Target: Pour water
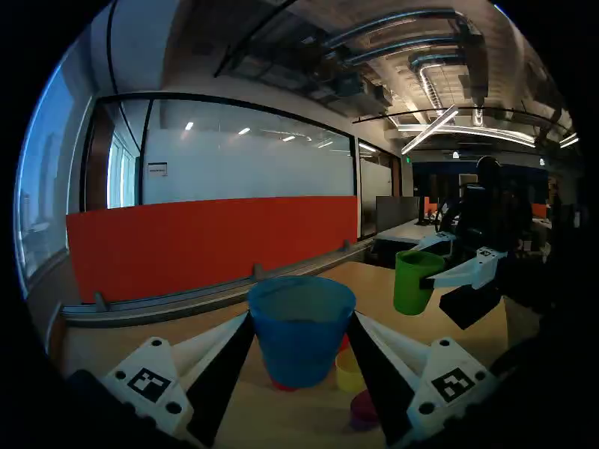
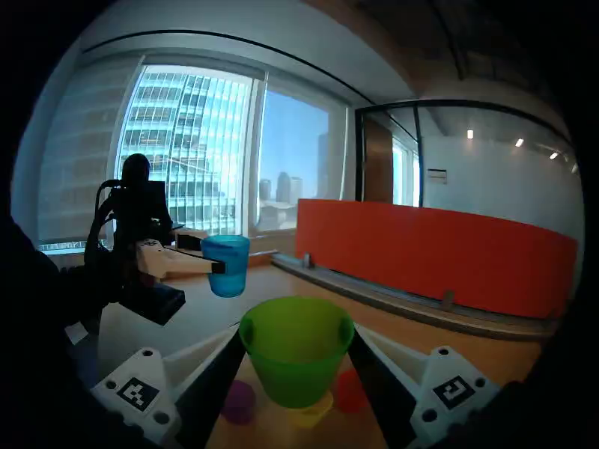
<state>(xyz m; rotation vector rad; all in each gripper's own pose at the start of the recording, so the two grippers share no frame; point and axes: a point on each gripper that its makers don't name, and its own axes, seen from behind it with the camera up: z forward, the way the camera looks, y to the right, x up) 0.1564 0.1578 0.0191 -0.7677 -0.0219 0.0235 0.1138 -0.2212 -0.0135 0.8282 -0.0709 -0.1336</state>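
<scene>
Left gripper view: left gripper [image 1: 301, 329] clenched on the blue cup [image 1: 301, 352], a finger pressed to each side, cup upright and lifted off the wooden table [image 1: 299, 423]. Beneath and beside it three small cups stand on the table: yellow cup [image 1: 349, 372] just right of the blue one, purple cup [image 1: 365, 410] nearer the camera, red cup [image 1: 283, 385] peeking out under the blue cup's base. Farther right, the right gripper [image 1: 430, 262] grasps the green cup [image 1: 414, 280], upright, also off the table, well apart from the blue one. Behind: orange partition [image 1: 210, 239] and, overhead, ceiling pipes [image 1: 419, 45]. Right gripper view: the green cup [image 2: 296, 348] sits close between this gripper's own fingers, open mouth toward the camera, inside looks bare, though water cannot be told. The same small cups lie below it, purple [image 2: 239, 400] to the left, red [image 2: 349, 391] to the right. This view adds bright windows [image 2: 187, 150] with towers outside, and the blue cup [image 2: 226, 263] side-on, upright, pinched by the left gripper. Contents of the blue cup cannot be told from either view
</scene>
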